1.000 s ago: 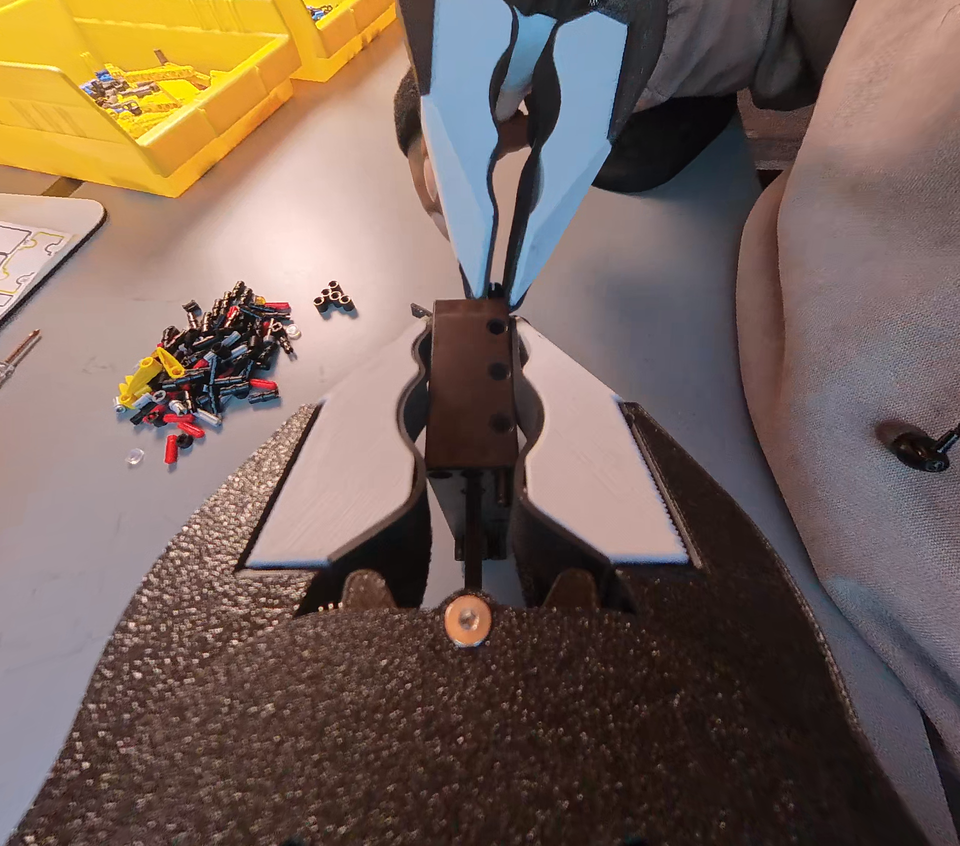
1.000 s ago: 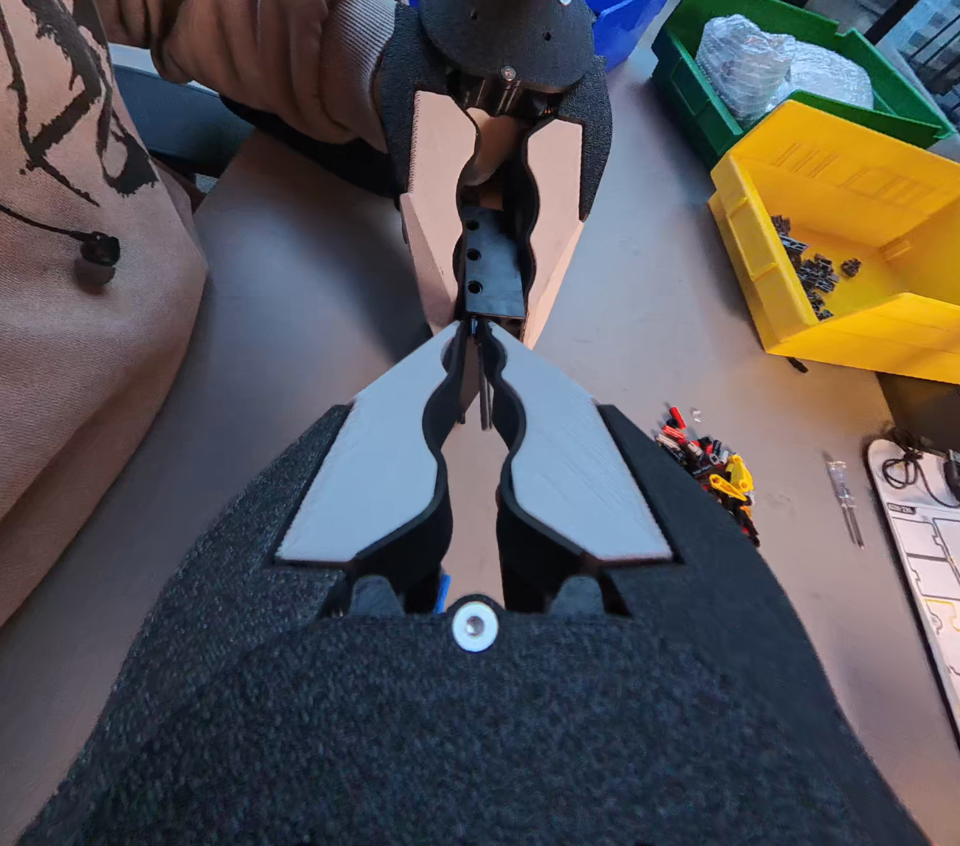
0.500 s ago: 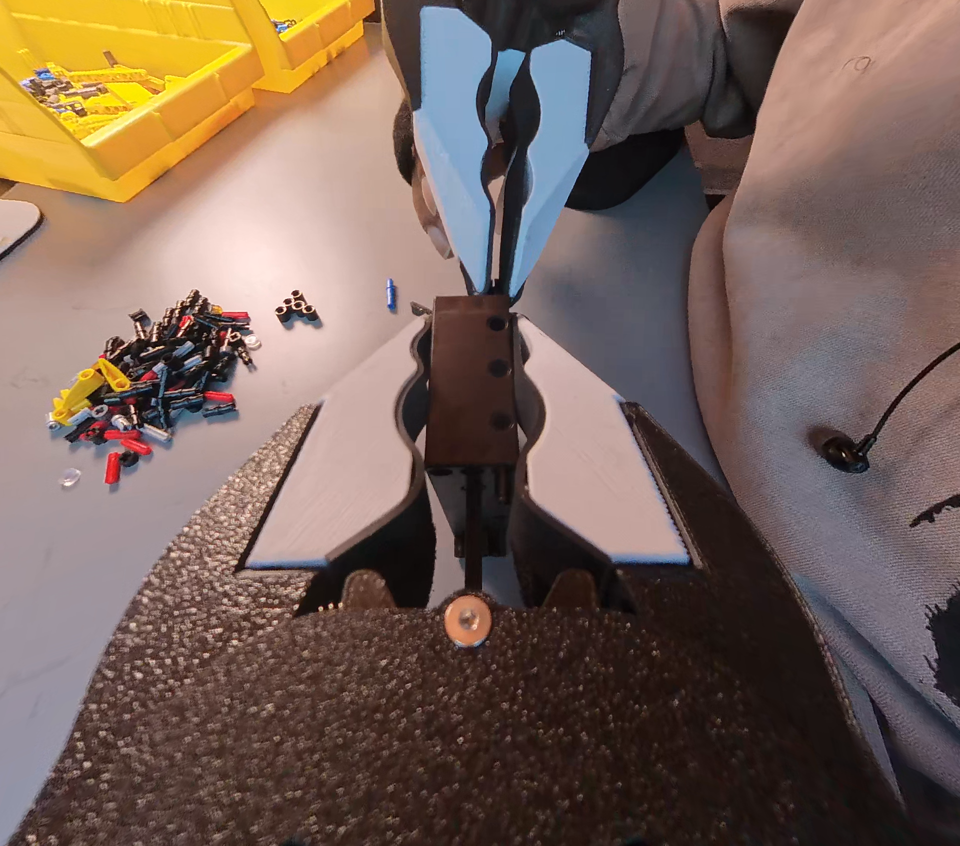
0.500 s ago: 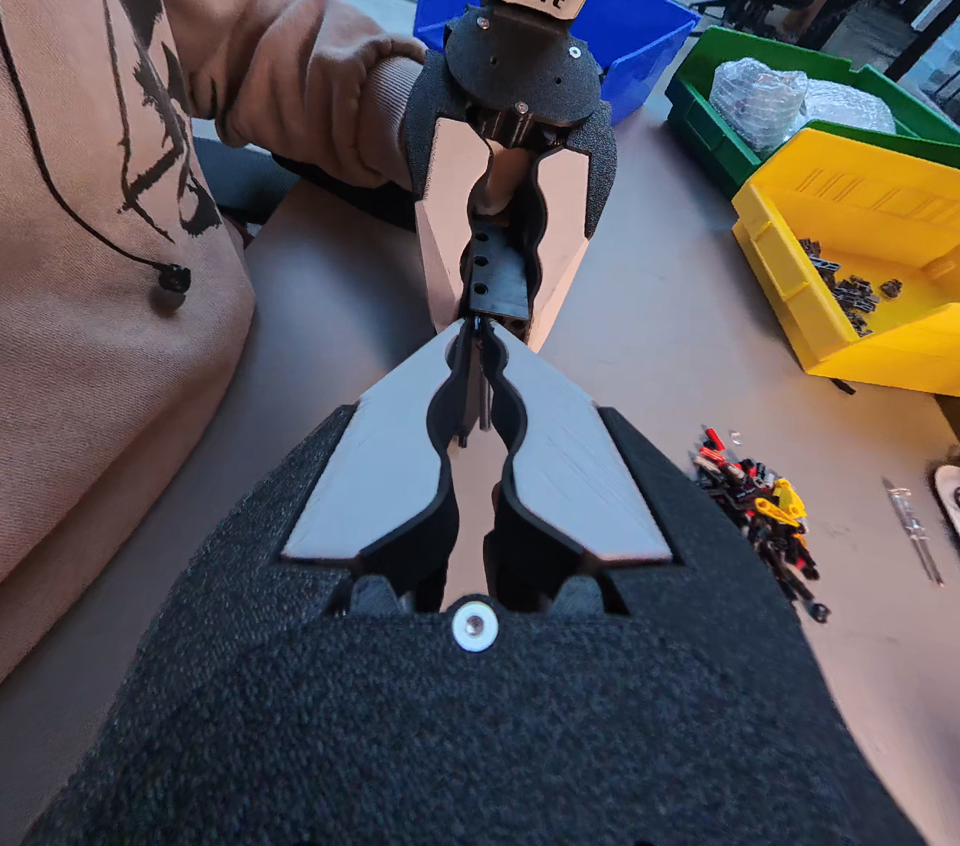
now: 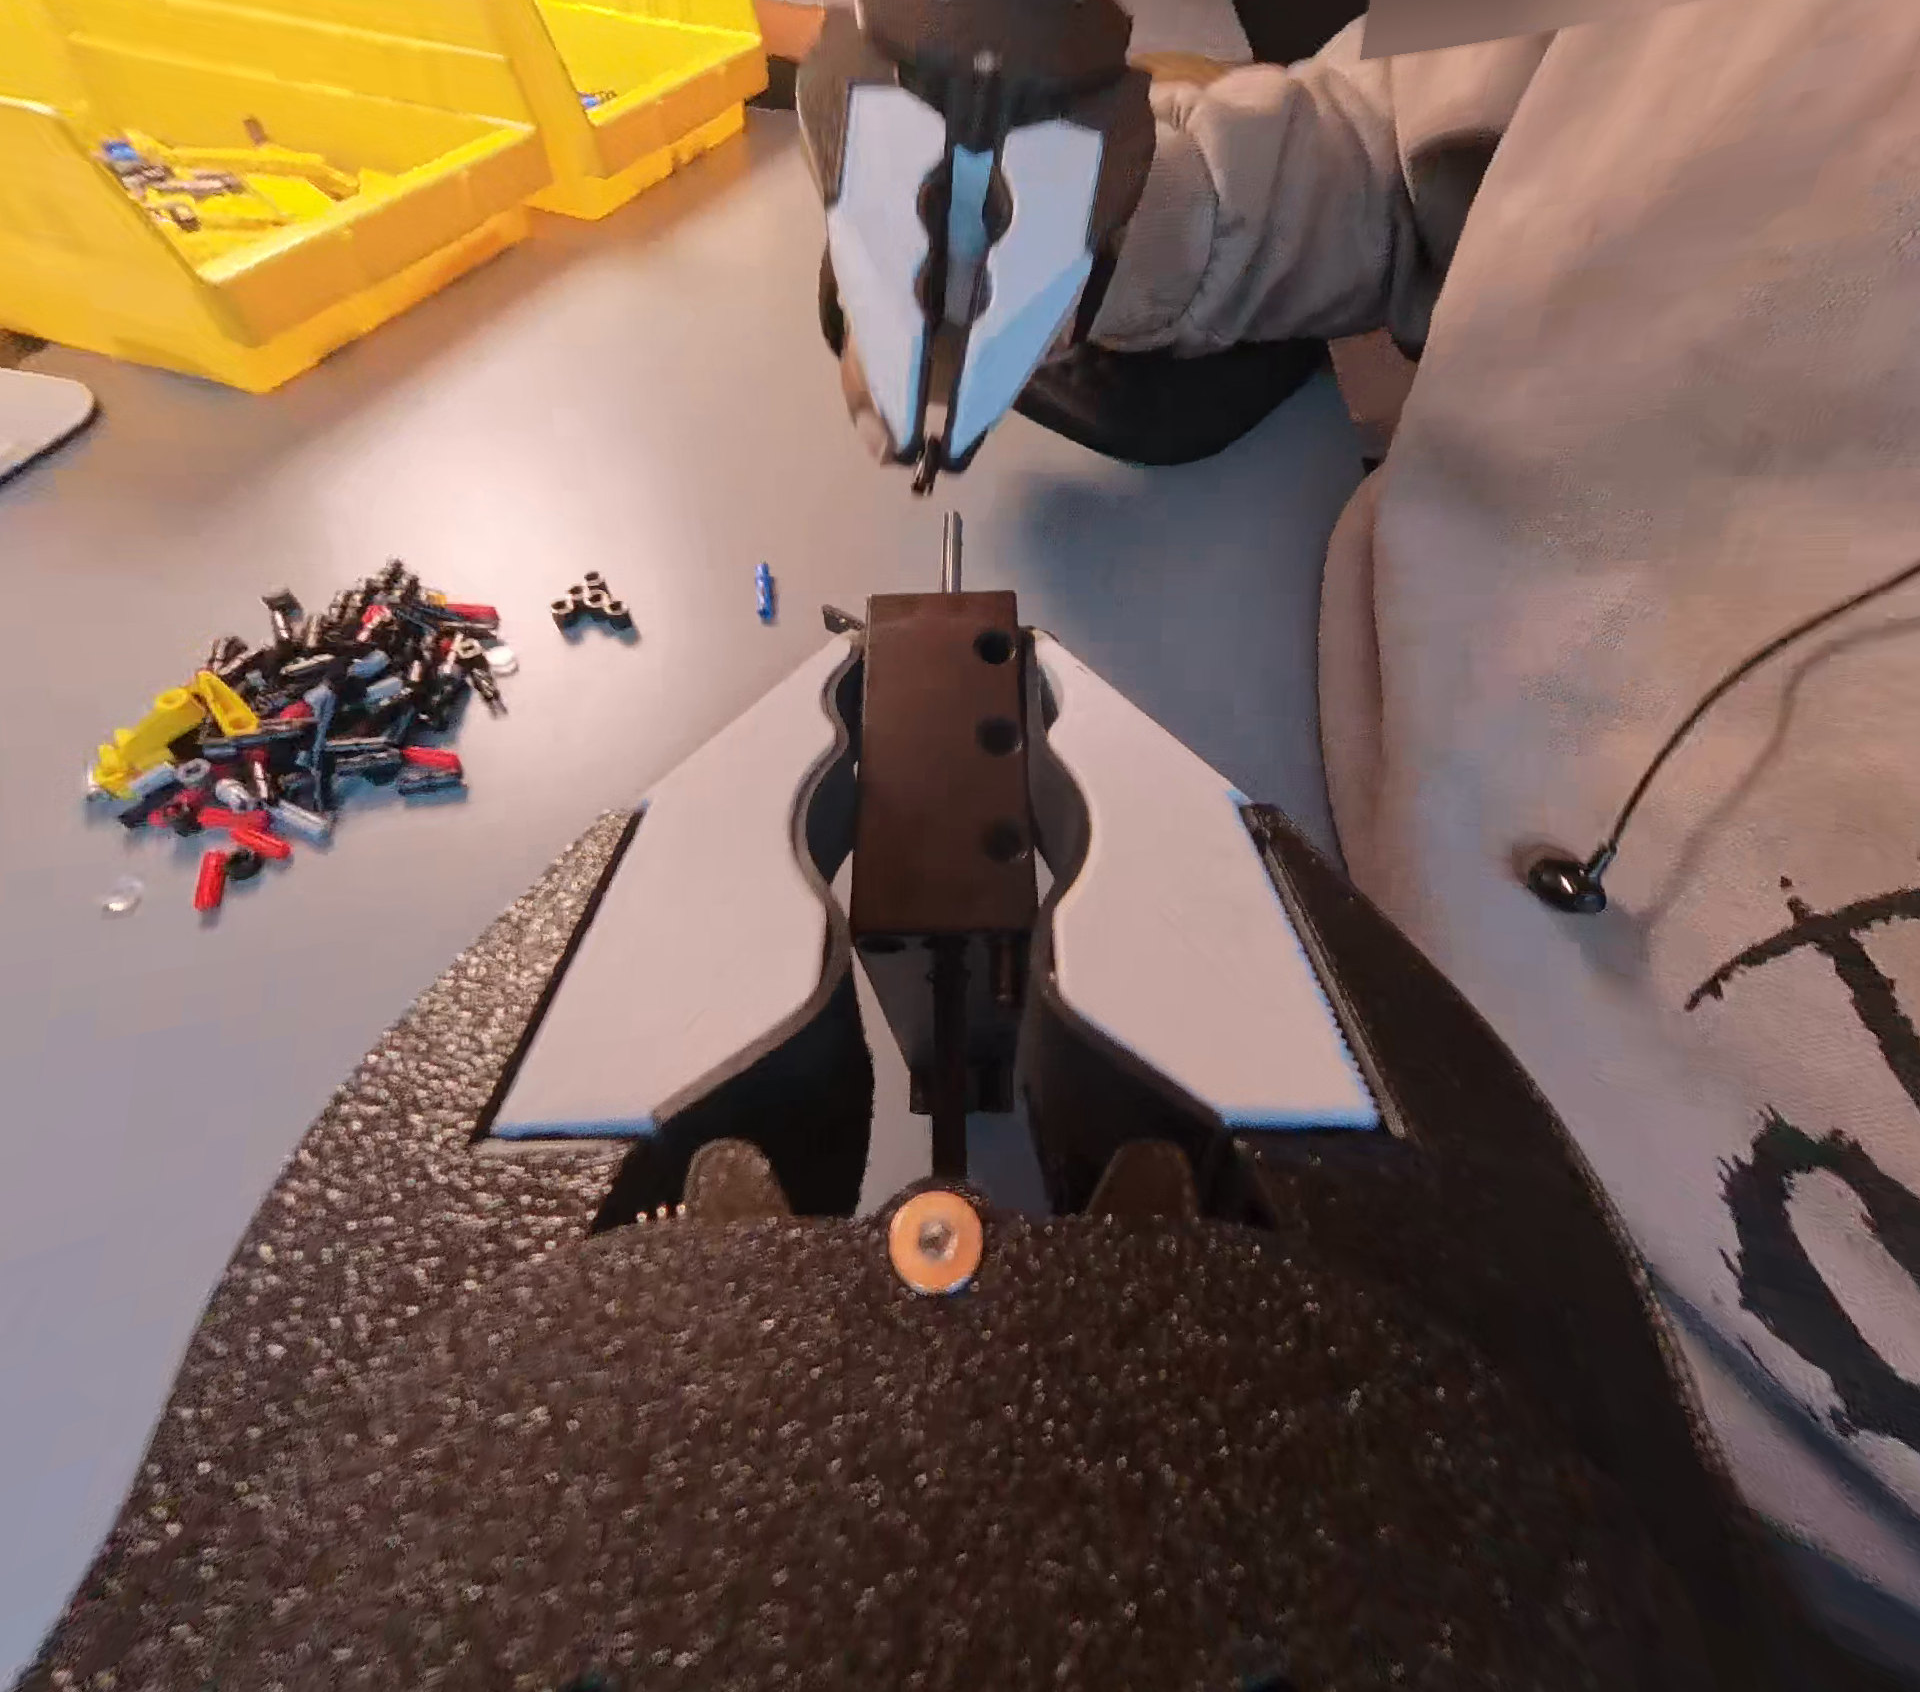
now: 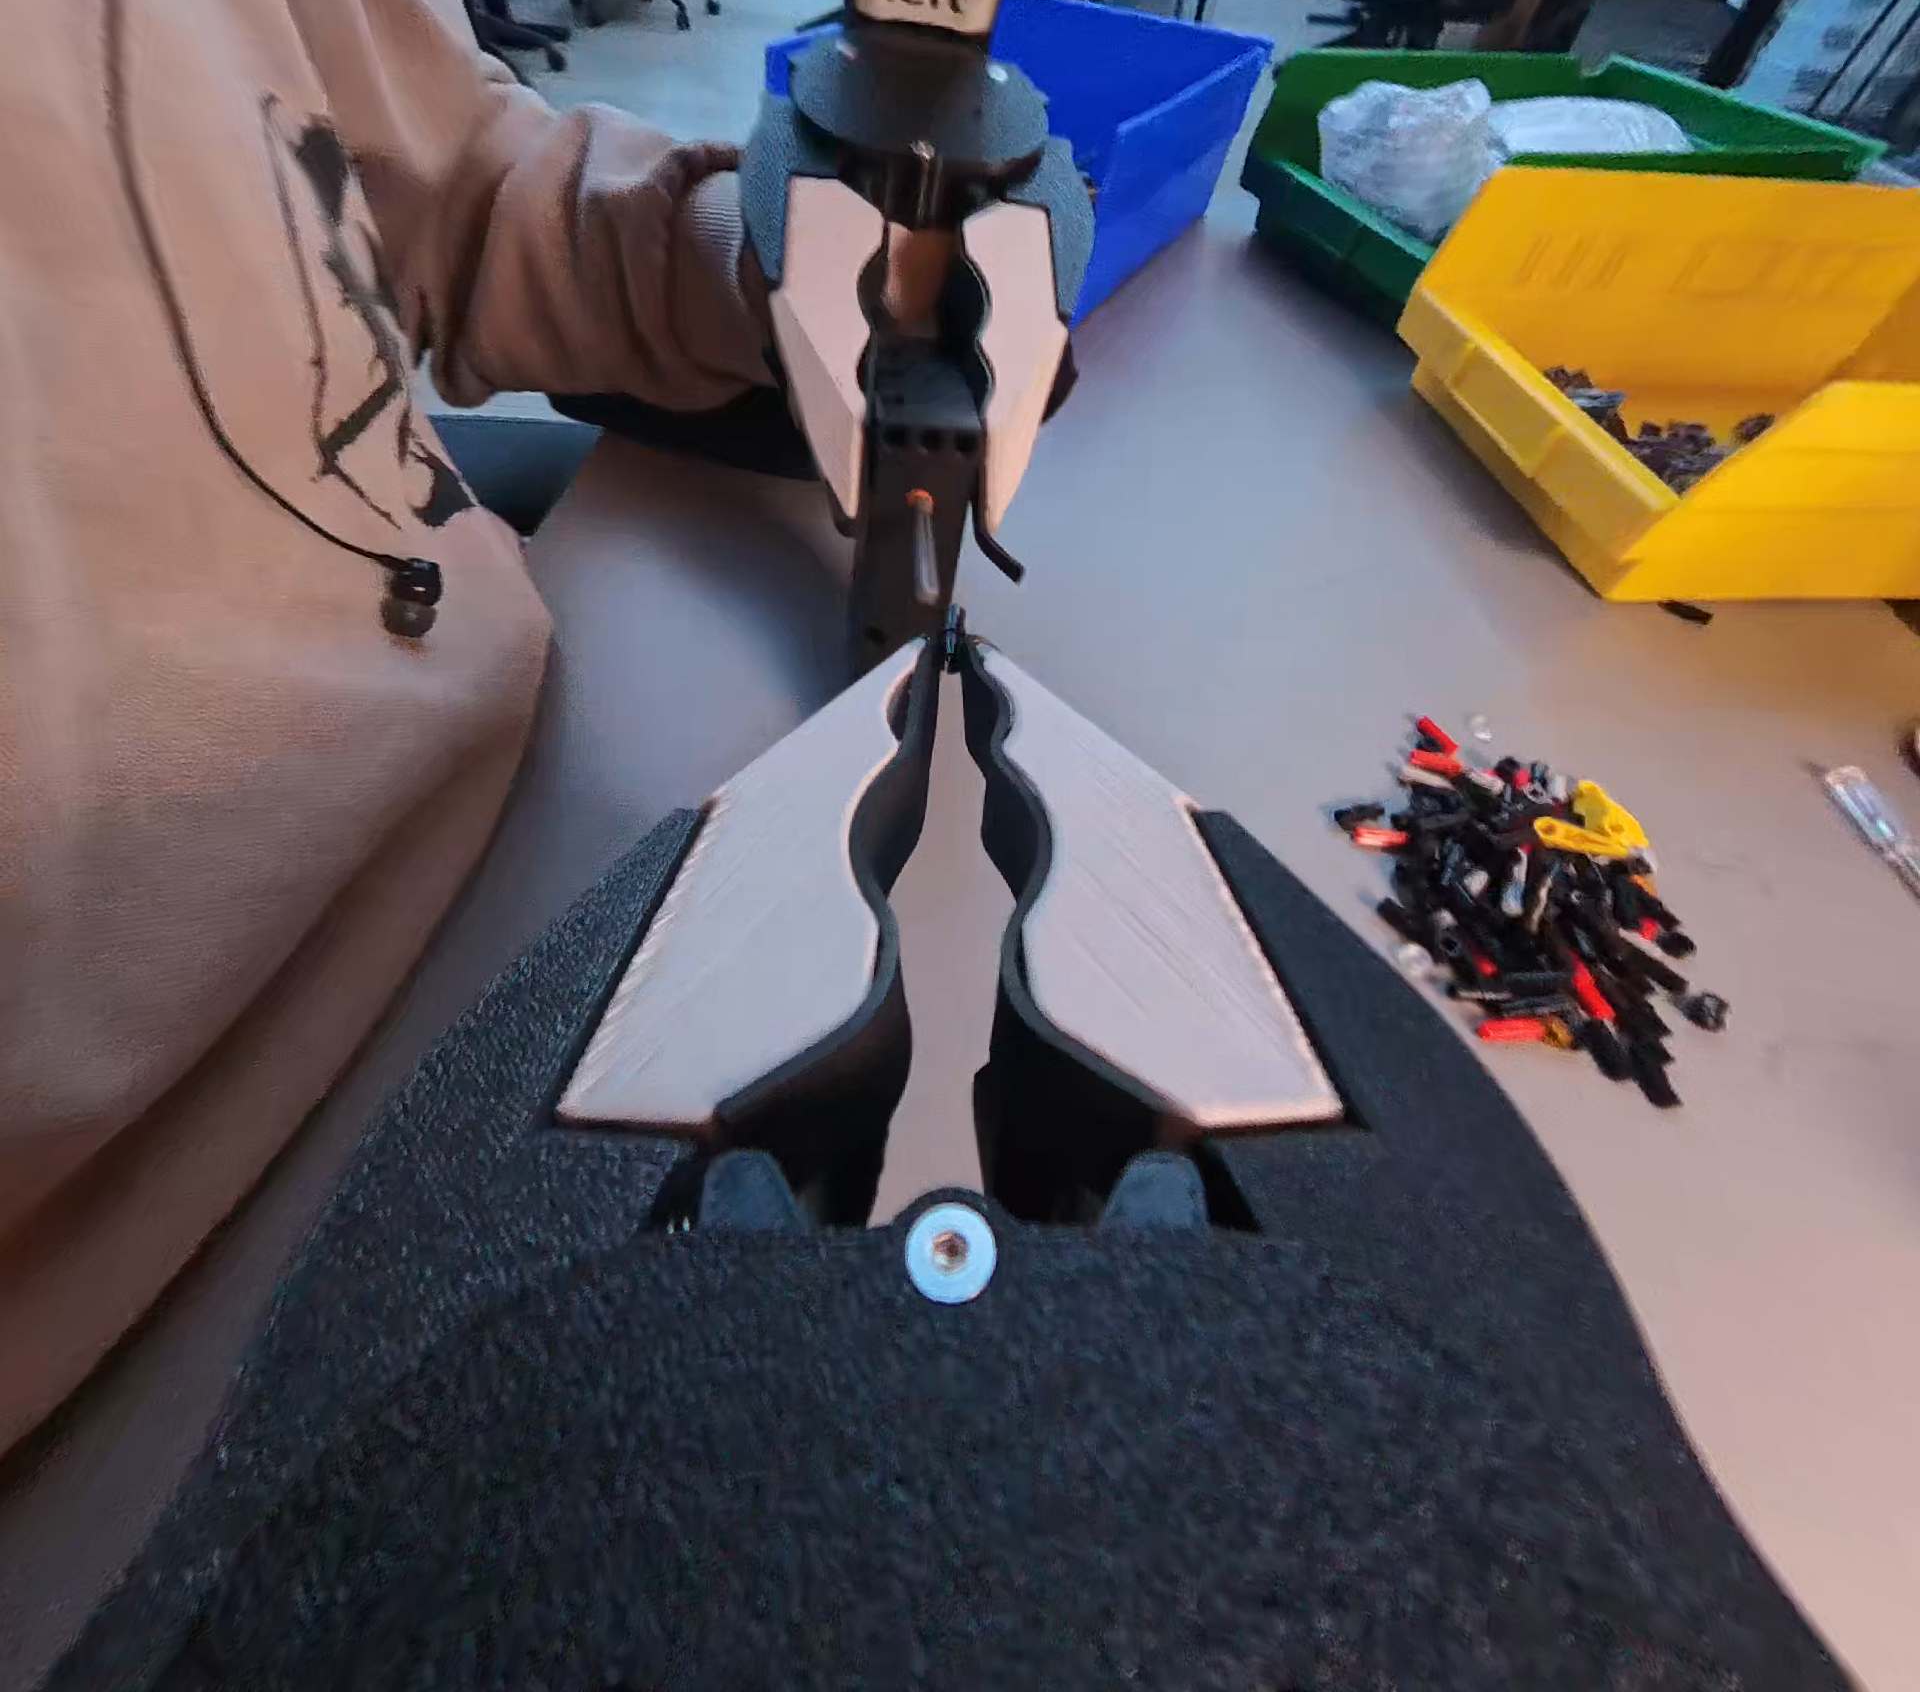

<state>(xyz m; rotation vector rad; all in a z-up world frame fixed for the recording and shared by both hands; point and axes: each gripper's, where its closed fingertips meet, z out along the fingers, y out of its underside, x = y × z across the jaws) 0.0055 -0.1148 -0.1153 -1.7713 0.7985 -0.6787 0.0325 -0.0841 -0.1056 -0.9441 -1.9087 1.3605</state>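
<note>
The left hand-held gripper is closed on a black block with a thin pin at its front. Just ahead, apart, the right hand-held gripper pinches a small black peg. Loose pieces lie left on the surface.

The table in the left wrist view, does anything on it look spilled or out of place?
Yes. A heap of small black, red and yellow parts lies loose on the table rather than in the yellow bins. A black connector piece and a small blue pin lie apart from the heap.
</note>
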